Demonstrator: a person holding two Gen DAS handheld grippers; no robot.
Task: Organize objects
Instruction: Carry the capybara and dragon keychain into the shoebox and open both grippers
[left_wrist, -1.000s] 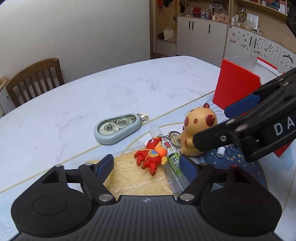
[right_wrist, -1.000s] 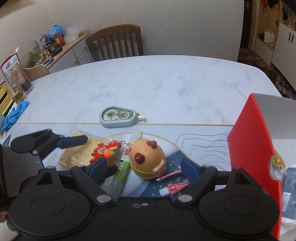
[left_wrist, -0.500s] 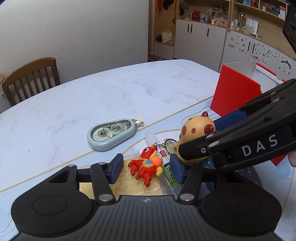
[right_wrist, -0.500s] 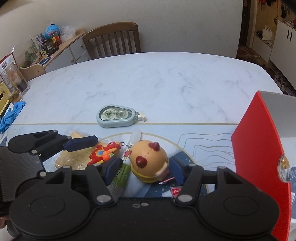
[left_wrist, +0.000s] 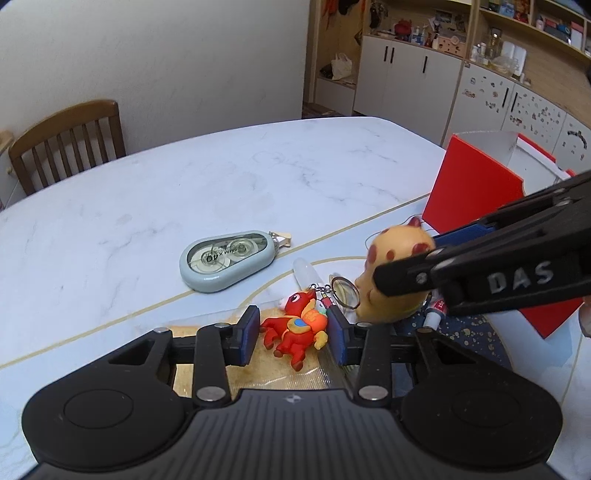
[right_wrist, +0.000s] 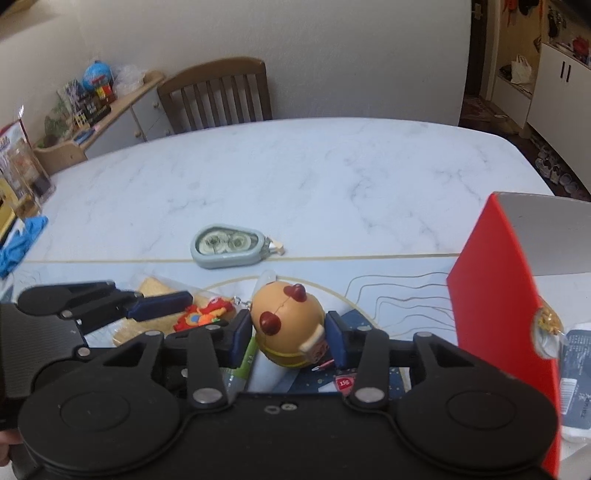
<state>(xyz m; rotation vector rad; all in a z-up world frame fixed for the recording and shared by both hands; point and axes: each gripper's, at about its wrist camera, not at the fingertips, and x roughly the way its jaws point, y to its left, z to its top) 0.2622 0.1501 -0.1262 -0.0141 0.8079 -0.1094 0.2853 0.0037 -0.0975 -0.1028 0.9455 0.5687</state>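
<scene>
A red and orange toy animal on a key ring (left_wrist: 295, 328) lies on a tan packet (left_wrist: 258, 373). My left gripper (left_wrist: 293, 338) is shut on it, a blue pad against each side. One of the left gripper's fingers (right_wrist: 159, 301) shows in the right wrist view. Just right of the red toy stands a round yellow toy with dark red spots (right_wrist: 286, 317), also visible in the left wrist view (left_wrist: 391, 251). My right gripper (right_wrist: 288, 336) has its jaws closing around it, and both pads touch its sides.
A grey-green correction tape dispenser (left_wrist: 227, 260) lies on the marble table (left_wrist: 184, 184) beyond the toys. A tall red box (right_wrist: 498, 295) stands close on the right. A green glue stick (right_wrist: 242, 365) and a small tube (right_wrist: 345, 382) lie under the right gripper. A wooden chair (right_wrist: 218, 96) stands at the far edge.
Both grippers' jaws have narrowed from wide apart, the left onto the red toy and the right onto the yellow toy. Neither hand has shifted much.
</scene>
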